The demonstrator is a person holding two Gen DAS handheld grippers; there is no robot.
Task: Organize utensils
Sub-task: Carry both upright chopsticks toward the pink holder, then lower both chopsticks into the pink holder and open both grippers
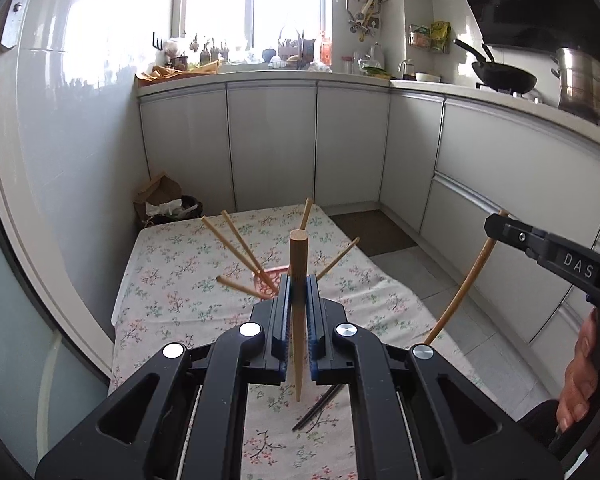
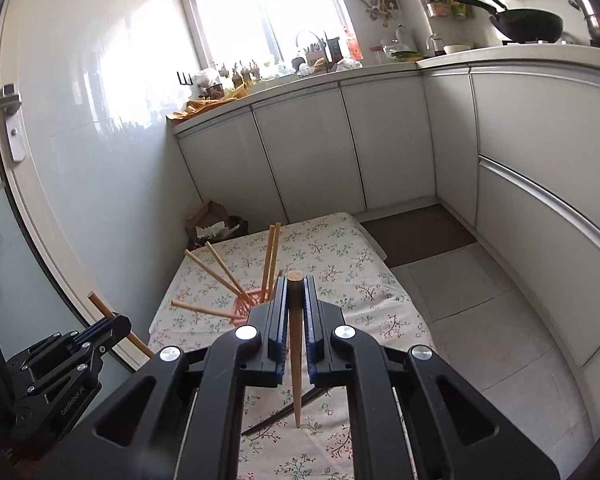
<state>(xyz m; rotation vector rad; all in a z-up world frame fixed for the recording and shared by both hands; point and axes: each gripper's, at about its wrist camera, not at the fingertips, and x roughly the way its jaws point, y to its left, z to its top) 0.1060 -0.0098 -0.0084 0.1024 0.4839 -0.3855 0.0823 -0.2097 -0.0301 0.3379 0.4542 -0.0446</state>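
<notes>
Wooden chopsticks (image 1: 240, 248) splay from a pink holder (image 1: 270, 280) on the table (image 1: 172, 280).

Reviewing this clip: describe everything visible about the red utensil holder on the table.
The red utensil holder is a small openwork basket, plastic by its look, with lattice walls. It stands upright on the floral tablecloth, towards the far half of the table. Several light wooden chopsticks stand in it, fanned out at different angles. Both wrist views show only part of it; each camera's own gripper hides its near side. No gripper touches it. Its base and full shape cannot be made out.
</notes>
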